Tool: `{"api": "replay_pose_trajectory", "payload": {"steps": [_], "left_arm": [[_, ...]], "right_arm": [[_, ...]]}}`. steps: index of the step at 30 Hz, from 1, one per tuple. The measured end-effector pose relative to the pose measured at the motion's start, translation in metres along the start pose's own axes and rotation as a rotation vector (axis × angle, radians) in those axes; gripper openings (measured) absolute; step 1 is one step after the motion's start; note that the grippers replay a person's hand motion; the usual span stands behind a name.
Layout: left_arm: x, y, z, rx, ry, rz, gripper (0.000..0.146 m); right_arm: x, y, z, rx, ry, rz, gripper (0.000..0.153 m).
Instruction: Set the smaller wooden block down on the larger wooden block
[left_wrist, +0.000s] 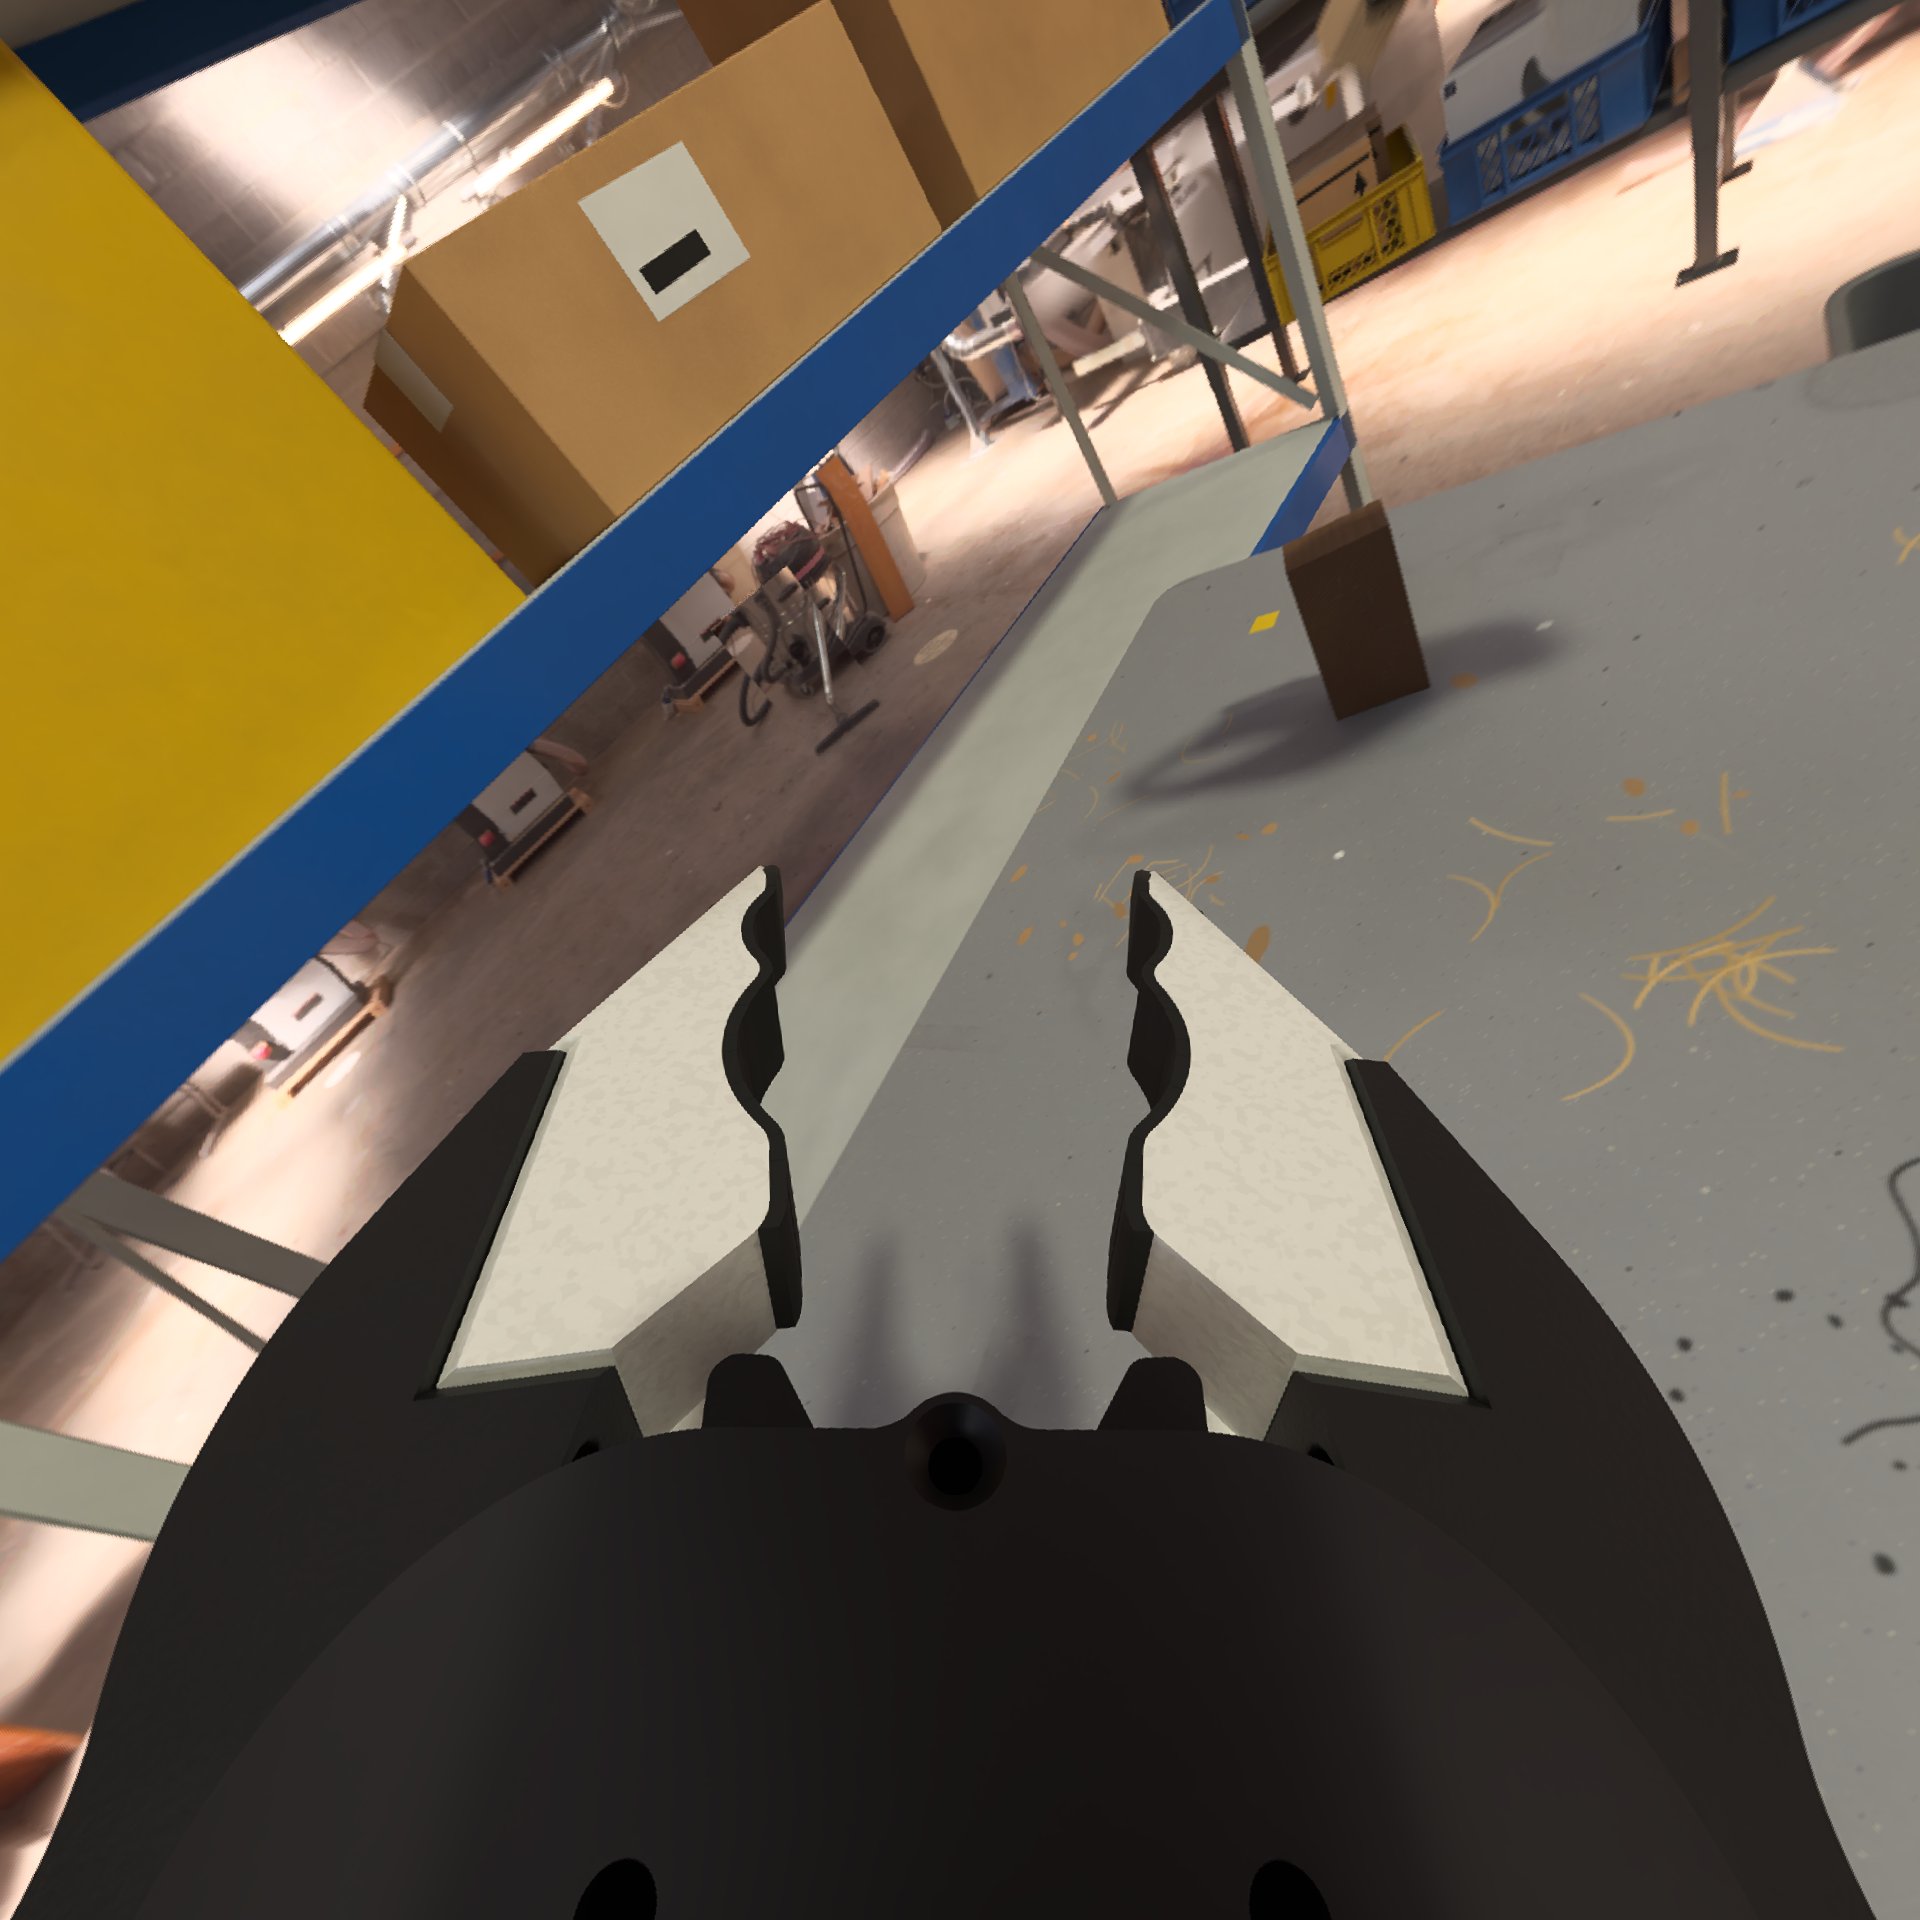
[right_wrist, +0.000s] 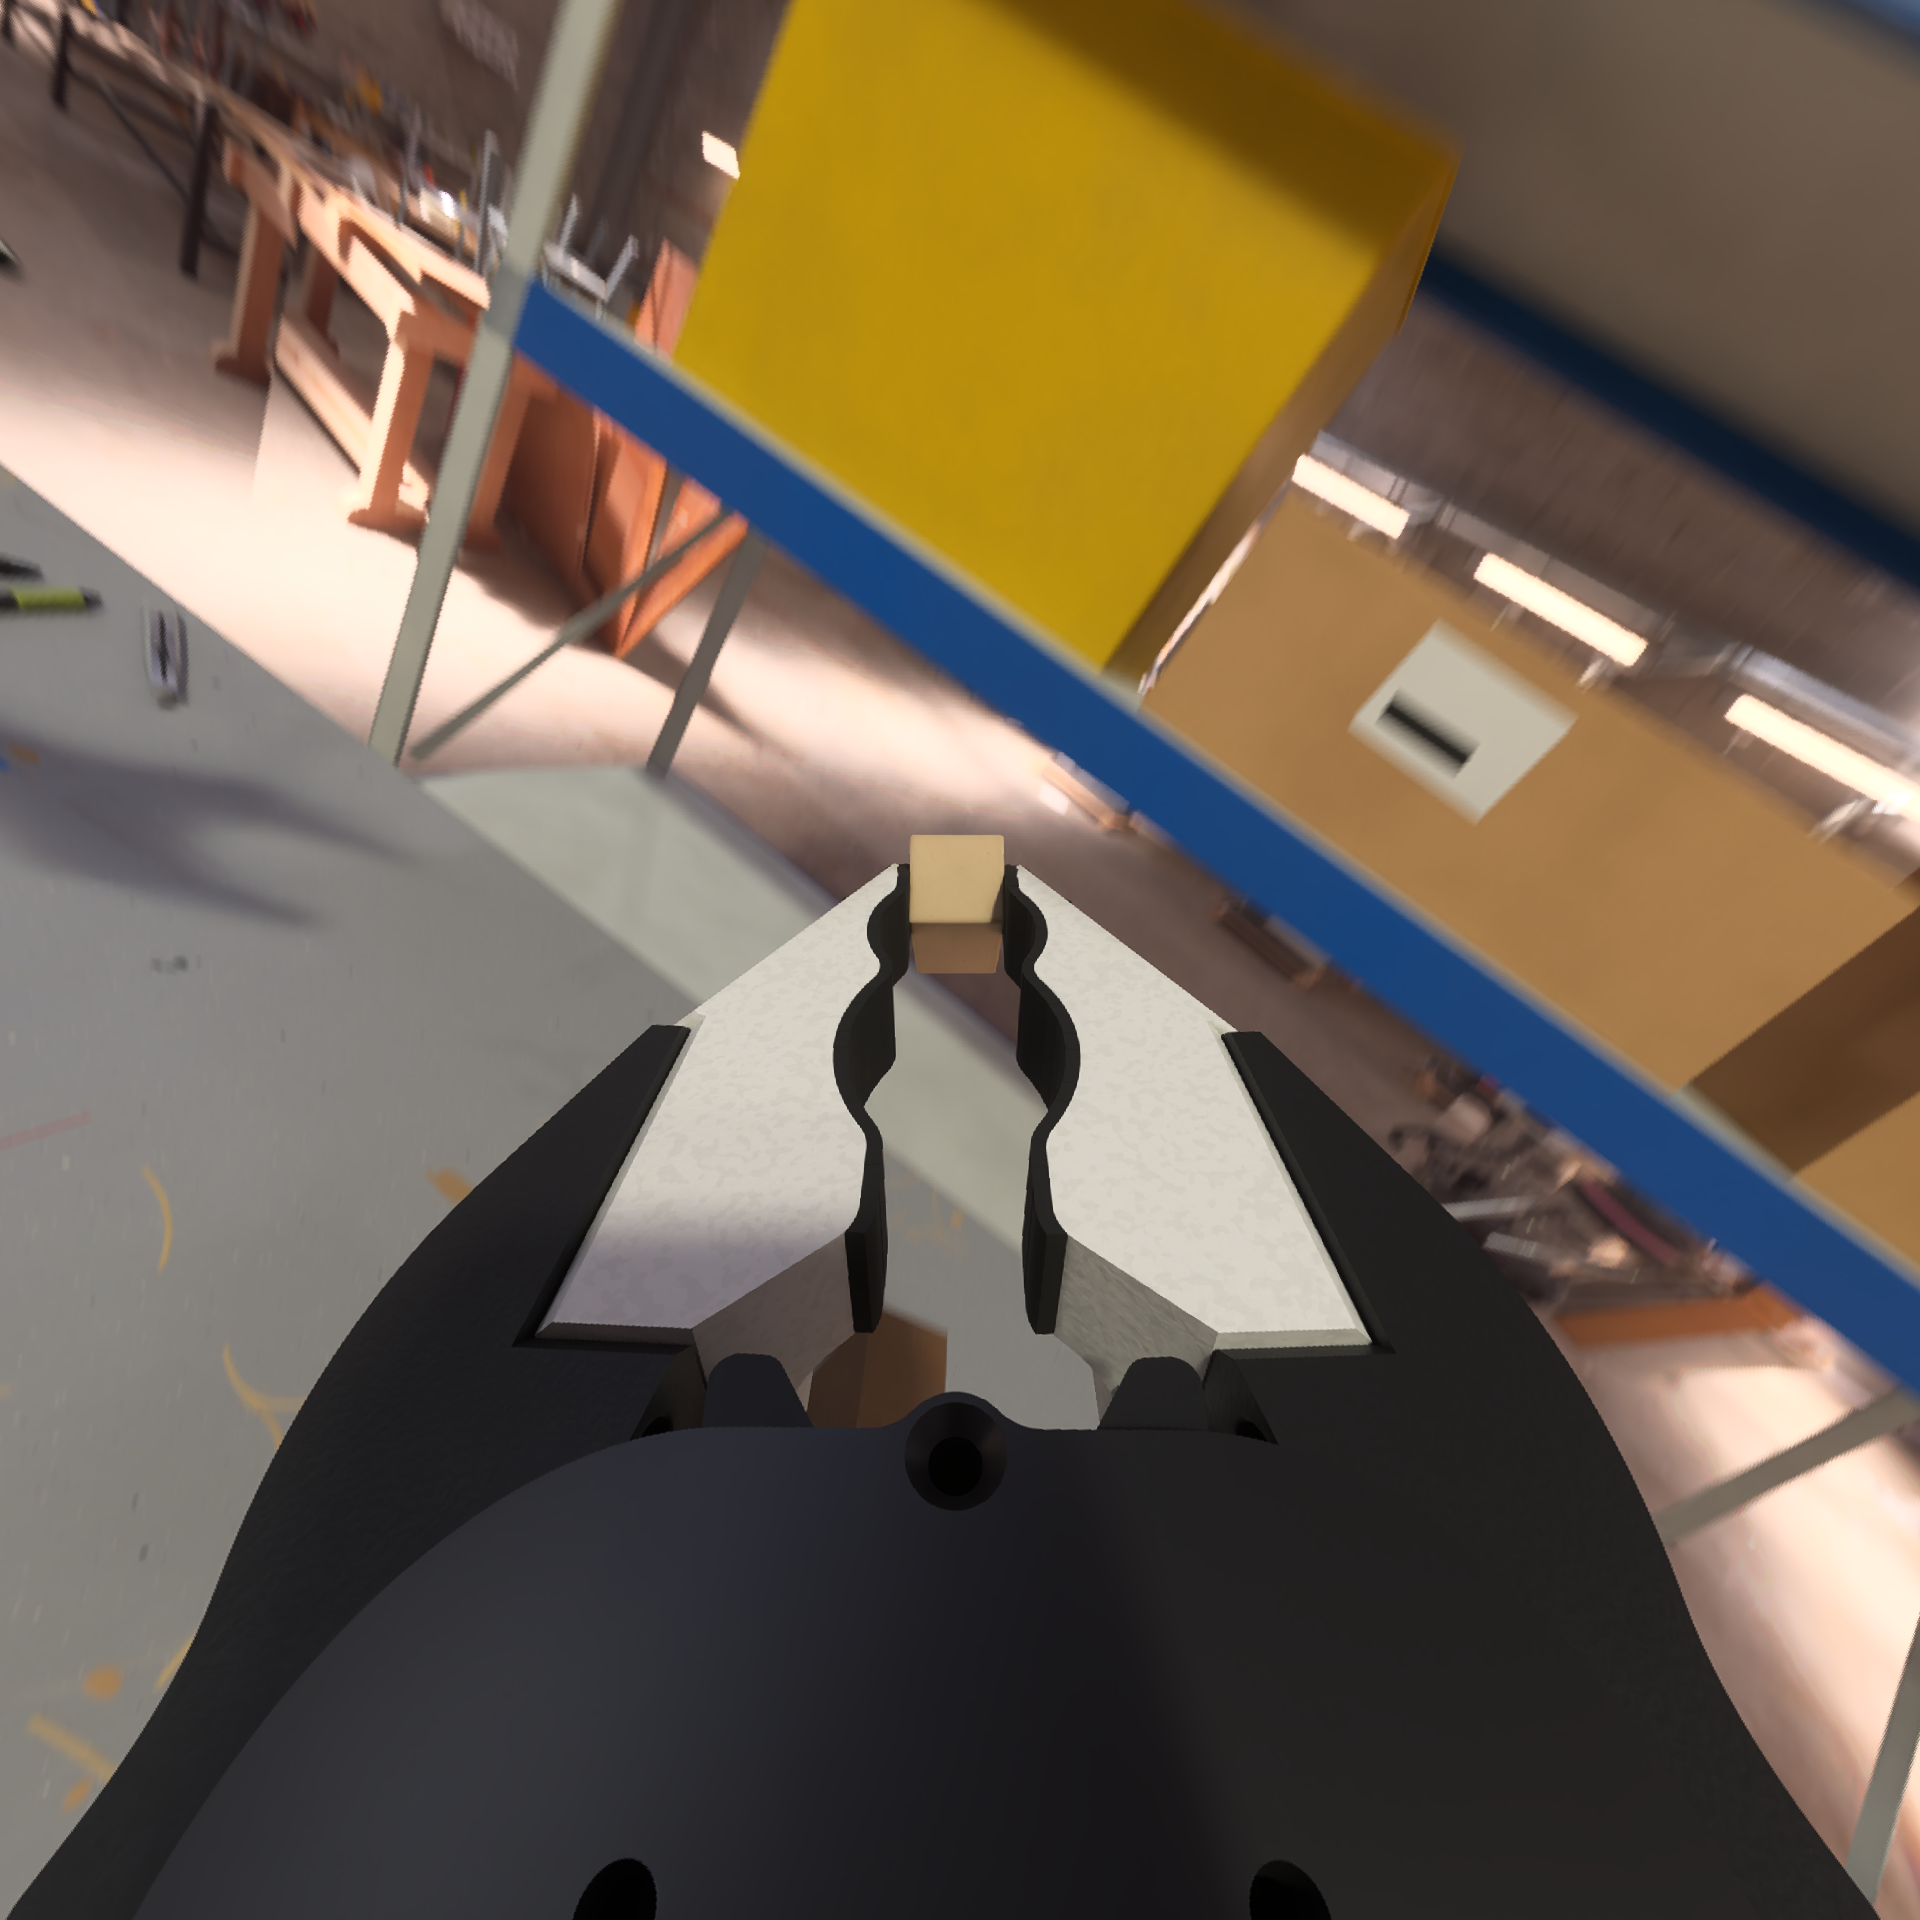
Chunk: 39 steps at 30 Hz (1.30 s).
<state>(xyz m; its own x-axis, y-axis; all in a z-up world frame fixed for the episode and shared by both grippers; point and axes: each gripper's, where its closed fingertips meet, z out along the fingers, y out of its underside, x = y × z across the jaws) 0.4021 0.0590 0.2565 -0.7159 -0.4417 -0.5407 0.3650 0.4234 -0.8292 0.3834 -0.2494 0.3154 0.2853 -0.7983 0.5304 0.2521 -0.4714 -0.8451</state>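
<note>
My right gripper (right_wrist: 956, 894) has its jaws clamped on the smaller wooden block (right_wrist: 957, 881); my left gripper (left_wrist: 956, 883) has its jaws apart, empty. The larger wooden block (left_wrist: 1356, 613) stands on the table (left_wrist: 1558, 1039) ahead; I'd centre above it, then lower gently

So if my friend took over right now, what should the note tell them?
Right gripper: shut on the small block, pinched at the fingertips, held up in the air.
Left gripper: open, holding nothing.
Big block: dark brown, standing upright on the grey table by its far edge.
Done: small block is picked up.
Left: carry it over the big block, set it on top, let go.
</note>
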Motion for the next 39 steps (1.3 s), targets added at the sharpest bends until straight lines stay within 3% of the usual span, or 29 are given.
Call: {"api": "replay_pose_trajectory", "payload": {"steps": [6, 9, 11, 14, 20, 23, 31, 34, 39], "left_arm": [[0.015, -0.013, 0.009, 0.064, 0.065, -0.1, 0.065], [0.022, -0.016, 0.013, 0.079, 0.102, -0.108, 0.065], [0.025, -0.016, 0.015, 0.075, 0.117, -0.101, 0.065], [0.029, -0.016, 0.018, 0.075, 0.134, -0.096, 0.065], [0.036, -0.015, 0.023, 0.063, 0.152, -0.085, 0.065], [0.039, -0.014, 0.025, 0.062, 0.164, -0.098, 0.065], [0.048, -0.009, 0.029, 0.038, 0.185, -0.102, 0.065], [0.047, -0.009, 0.029, 0.046, 0.189, -0.11, 0.064], [0.05, -0.008, 0.031, 0.039, 0.198, -0.113, 0.064]], "right_arm": [[-0.033, 0.106, 0.039, -0.266, -0.237, 0.127, 0.017], [-0.06, 0.102, 0.048, -0.158, -0.399, 0.267, 0.017], [-0.058, 0.088, 0.051, -0.046, -0.417, 0.373, 0.017], [-0.035, 0.07, 0.047, 0.123, -0.345, 0.465, 0.017], [0.043, 0.046, 0.016, 0.449, -0.061, 0.659, 0.017], [0.067, 0.033, 0.002, 0.545, 0.039, 0.656, 0.017], [0.088, 0.05, 0.0, 0.522, 0.227, 0.59, 0.017], [0.1, 0.045, -0.011, 0.594, 0.288, 0.637, 0.017], [0.104, 0.043, -0.014, 0.571, 0.347, 0.584, 0.017]]}}
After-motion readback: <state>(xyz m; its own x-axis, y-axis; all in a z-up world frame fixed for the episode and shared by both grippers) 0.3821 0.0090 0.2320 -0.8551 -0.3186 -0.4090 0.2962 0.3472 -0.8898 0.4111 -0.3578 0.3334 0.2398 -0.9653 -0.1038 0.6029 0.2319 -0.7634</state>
